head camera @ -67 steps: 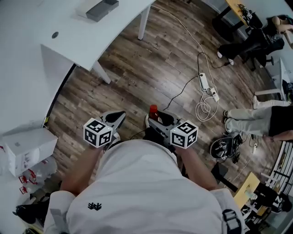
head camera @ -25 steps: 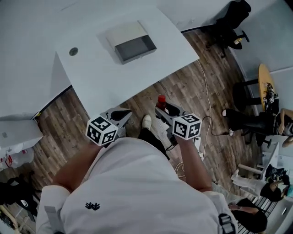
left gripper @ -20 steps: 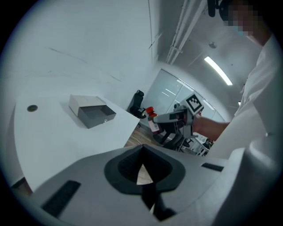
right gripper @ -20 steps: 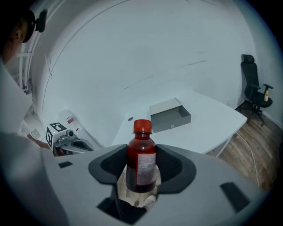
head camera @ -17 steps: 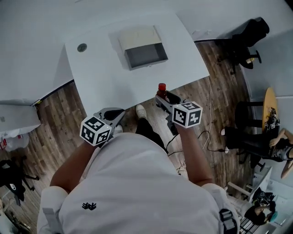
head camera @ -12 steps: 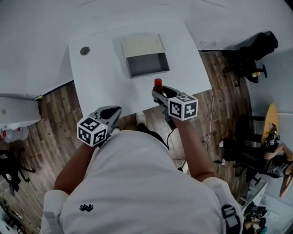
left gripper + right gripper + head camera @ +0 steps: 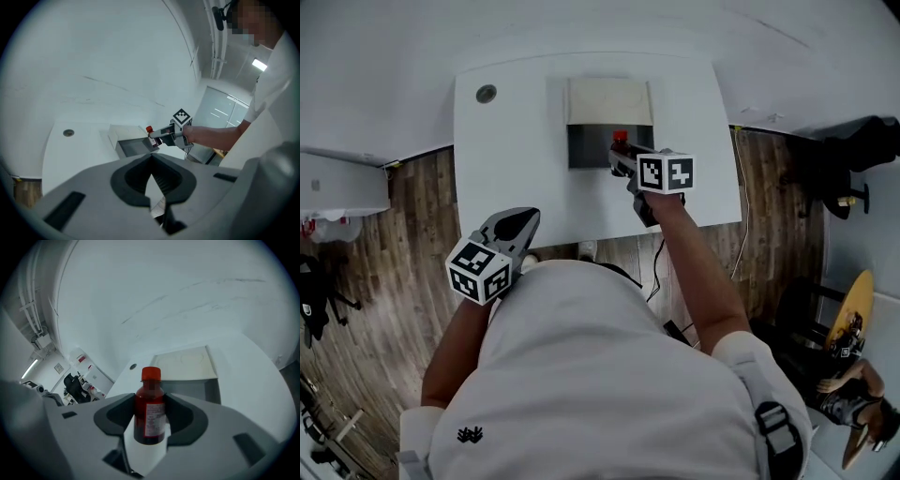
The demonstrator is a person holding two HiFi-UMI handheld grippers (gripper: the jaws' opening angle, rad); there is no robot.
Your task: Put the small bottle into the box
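2 jaws of the right gripper (image 7: 620,157) stand fairly wide and clamp the small bottle (image 7: 149,407), red-capped and upright, over the right side of the open box (image 7: 608,99) on the white bench (image 7: 506,150). Right arm reaches forward over the bench, gripper tilted downward; the left gripper (image 7: 151,161), jaws closed tip to tip on nothing, sits at the bench's near edge. 1 round grommet (image 7: 486,93) lies left of the box, well apart from both grippers.

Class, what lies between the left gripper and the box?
Only bare white table separates the left gripper from the box, as the head view shows.
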